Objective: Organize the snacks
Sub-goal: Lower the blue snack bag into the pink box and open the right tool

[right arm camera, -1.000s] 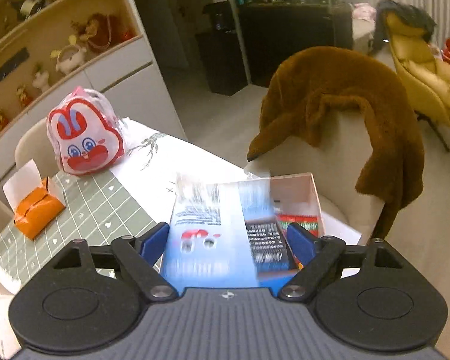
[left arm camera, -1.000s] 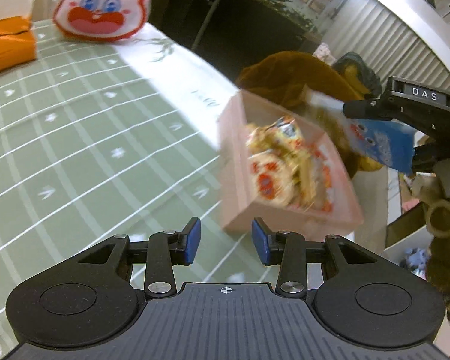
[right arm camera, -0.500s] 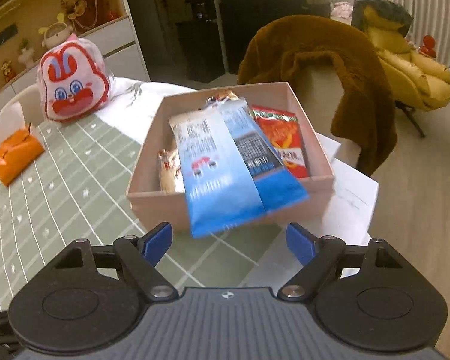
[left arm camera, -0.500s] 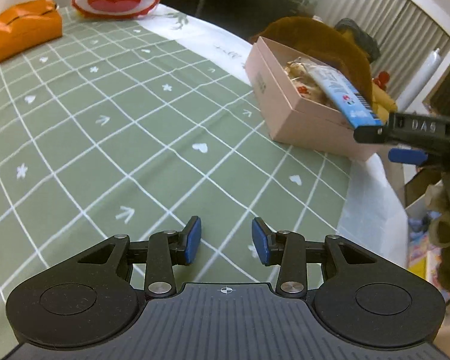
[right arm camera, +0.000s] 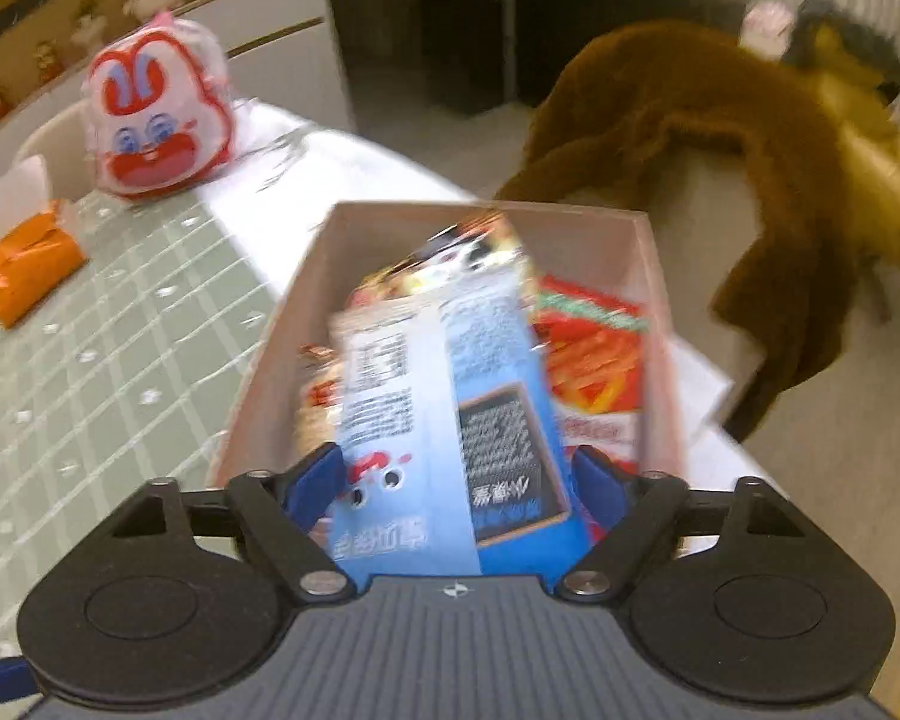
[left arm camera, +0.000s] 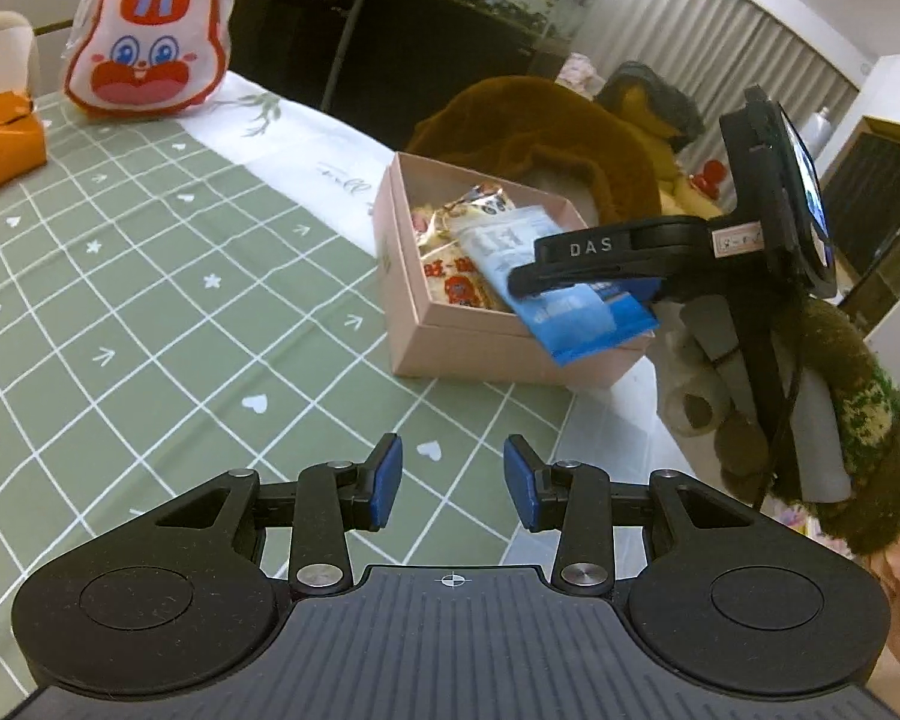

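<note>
The blue snack packet (right arm camera: 444,420), long and flat with printed text and a small cartoon face, lies between the closing pads of the right gripper (right arm camera: 453,489); the blur makes it hard to say whether they press it. Its far end reaches into the pink box (right arm camera: 648,276) over other snacks. The left gripper (left arm camera: 453,474) hangs open and empty above the green tablecloth (left arm camera: 150,312).

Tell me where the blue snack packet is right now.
The blue snack packet lies between the closing right tool's fingers, slanting over the pink box's near edge, atop other snacks.
</note>
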{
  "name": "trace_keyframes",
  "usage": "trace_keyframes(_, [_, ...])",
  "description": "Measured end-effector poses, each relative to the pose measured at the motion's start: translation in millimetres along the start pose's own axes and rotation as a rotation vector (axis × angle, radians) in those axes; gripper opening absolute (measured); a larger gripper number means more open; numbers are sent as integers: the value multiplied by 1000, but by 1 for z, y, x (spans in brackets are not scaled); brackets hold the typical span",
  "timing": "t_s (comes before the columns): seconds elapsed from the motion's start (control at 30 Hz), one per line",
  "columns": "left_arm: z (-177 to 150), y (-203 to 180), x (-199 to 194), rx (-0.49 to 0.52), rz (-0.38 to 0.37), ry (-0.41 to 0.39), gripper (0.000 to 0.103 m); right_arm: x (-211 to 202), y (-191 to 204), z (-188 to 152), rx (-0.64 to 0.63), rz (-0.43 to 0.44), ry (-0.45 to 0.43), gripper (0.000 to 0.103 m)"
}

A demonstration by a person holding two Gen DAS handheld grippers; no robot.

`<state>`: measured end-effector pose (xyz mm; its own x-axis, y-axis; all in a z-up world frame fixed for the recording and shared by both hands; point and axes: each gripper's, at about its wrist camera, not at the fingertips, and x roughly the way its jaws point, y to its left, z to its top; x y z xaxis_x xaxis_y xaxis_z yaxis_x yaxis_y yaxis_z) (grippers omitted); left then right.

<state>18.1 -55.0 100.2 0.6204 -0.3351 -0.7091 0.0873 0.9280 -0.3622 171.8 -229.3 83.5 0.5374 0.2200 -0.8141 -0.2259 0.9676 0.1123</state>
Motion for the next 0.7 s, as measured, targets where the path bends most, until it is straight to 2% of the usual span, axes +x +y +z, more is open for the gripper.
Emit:
trace_keyframes(0.07, [2, -2, 1, -9, 1, 10, 42, -4, 9, 3, -69, -20, -6, 73])
trace_keyframes(0.1, [3, -2, 2, -14, 1, 15, 42, -7, 12, 5, -92, -41, -19, 65])
trace_keyframes(0.13, [3, -1, 3, -18, 2, 15, 42, -10, 13, 8, -94, -54, -28, 50])
trace_keyframes(0.2, [5, 2, 3, -32, 4, 8, 42, -15, 6, 23, -41, -25, -29, 32])
trace_keyframes(0.27, [7, 5, 4, -54, 3, 3, 42, -17, -2, 39, -2, -28, -43, 23])
trace_keyframes(0.37, [6, 10, 4, -69, 13, 4, 42, -9, -4, 56, -1, -75, -57, 23])
trace_keyframes(0.47, [2, 19, 3, -96, 29, 13, 42, -3, -9, 60, 35, -67, -45, 25])
trace_keyframes(0.53, [-1, 27, 4, -123, 40, 23, 42, -5, -6, 53, 15, 4, -36, 42])
trace_keyframes(0.57, [-3, 32, 5, -138, 44, 27, 42, -7, -3, 47, -4, 43, -26, 60])
trace_keyframes(0.6, [-4, 35, 7, -149, 47, 30, 42, -8, 2, 41, -32, 67, -16, 67])
trace_keyframes(0.7, [-5, 38, 8, -162, 50, 37, 42, -2, 22, 22, -178, 37, 41, 67])
